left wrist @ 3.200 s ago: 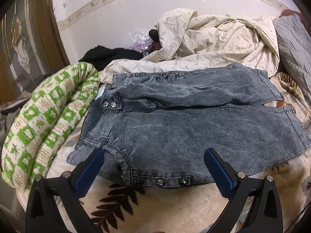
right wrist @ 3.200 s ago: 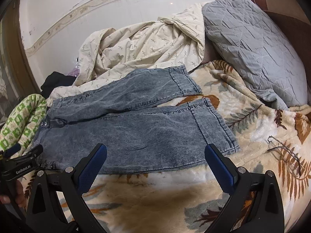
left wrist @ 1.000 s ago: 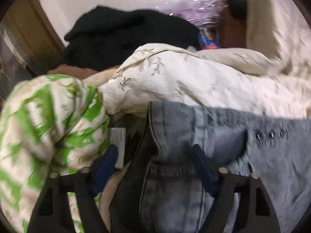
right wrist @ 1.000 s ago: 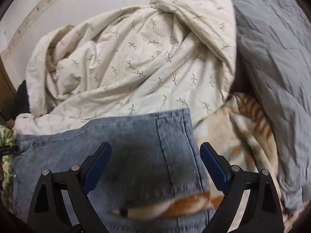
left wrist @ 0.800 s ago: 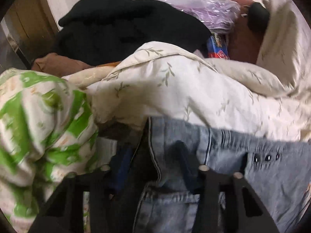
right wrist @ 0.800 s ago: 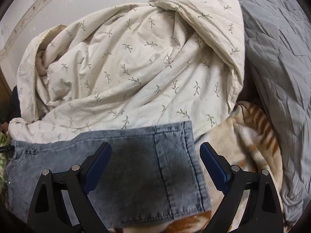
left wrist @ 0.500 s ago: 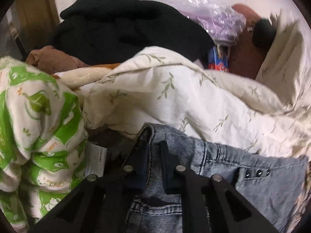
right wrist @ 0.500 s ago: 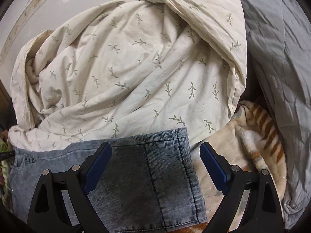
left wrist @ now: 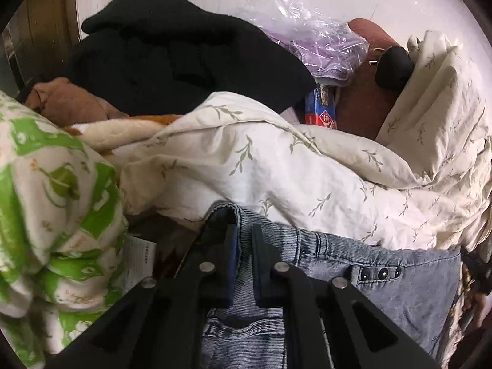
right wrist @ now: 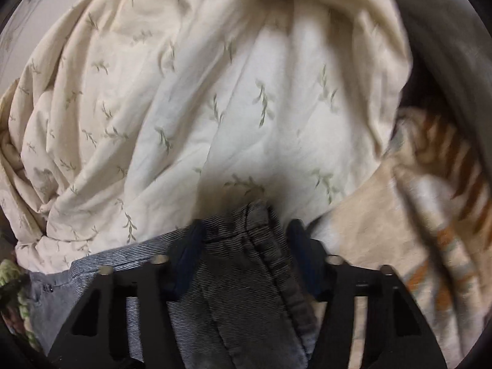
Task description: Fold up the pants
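Having closed since a second ago, the left gripper [left wrist: 244, 247] pinches the pants [left wrist: 399, 279] waistband; the right gripper [right wrist: 246, 240] is closing around their hem, against the cream quilt [right wrist: 215, 92].

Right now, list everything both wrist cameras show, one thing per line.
pants: one, washed grey-blue denim, nearest the cameras, waistband left, leg hem right.
cream duvet: one, leaf print, bunched just behind the pants.
green-and-white blanket: one, rolled up at the waistband end.
black garment: one, piled behind the duvet.
brown cloth: one, beside the black garment.
purple plastic bag: one, crumpled by the wall.
blue-and-red packet: one, under the bag.
leaf-patterned fleece: one, cream and orange, right of the hem.
grey pillow: one, far right, blurred.
left gripper: black, shut on the waistband.
right gripper: black, closing around the leg hem.
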The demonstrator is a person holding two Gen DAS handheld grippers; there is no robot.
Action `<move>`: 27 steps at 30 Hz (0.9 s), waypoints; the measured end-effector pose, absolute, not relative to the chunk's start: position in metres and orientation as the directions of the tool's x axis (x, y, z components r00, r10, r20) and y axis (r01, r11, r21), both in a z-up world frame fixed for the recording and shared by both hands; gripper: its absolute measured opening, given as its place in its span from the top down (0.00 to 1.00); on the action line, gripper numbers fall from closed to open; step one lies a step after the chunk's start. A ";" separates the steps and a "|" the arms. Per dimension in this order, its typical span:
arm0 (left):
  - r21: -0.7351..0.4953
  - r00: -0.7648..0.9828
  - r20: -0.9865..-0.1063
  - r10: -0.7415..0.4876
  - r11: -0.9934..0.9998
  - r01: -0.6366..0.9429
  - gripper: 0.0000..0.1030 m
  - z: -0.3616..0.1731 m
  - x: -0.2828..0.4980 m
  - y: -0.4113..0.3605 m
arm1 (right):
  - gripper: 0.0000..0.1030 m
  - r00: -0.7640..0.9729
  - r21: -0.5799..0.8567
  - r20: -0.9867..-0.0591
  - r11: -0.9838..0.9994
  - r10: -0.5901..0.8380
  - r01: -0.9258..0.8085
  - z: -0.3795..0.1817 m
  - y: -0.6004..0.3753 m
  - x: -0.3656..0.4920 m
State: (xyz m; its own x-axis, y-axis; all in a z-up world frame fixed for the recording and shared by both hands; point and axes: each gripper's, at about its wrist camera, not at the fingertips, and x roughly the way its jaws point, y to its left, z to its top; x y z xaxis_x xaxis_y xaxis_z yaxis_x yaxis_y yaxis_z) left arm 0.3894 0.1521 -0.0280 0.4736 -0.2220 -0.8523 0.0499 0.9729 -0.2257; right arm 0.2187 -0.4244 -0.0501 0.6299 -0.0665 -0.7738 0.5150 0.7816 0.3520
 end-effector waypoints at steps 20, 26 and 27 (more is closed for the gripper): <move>-0.384 0.580 -0.701 -0.415 0.905 0.183 0.93 0.071 0.270 0.194 | 0.85 0.827 0.477 -0.561 0.800 -0.042 0.364 0.041 -0.388 0.080; -0.376 0.643 -0.635 -0.428 0.899 0.227 0.97 0.097 0.179 0.223 | 0.85 0.848 0.493 -0.529 0.801 -0.032 0.338 0.044 -0.360 0.012; -0.376 0.651 -0.628 -0.426 0.899 0.226 0.97 0.098 0.166 0.229 | 0.85 0.849 0.497 -0.527 0.801 -0.026 0.333 0.042 -0.355 0.003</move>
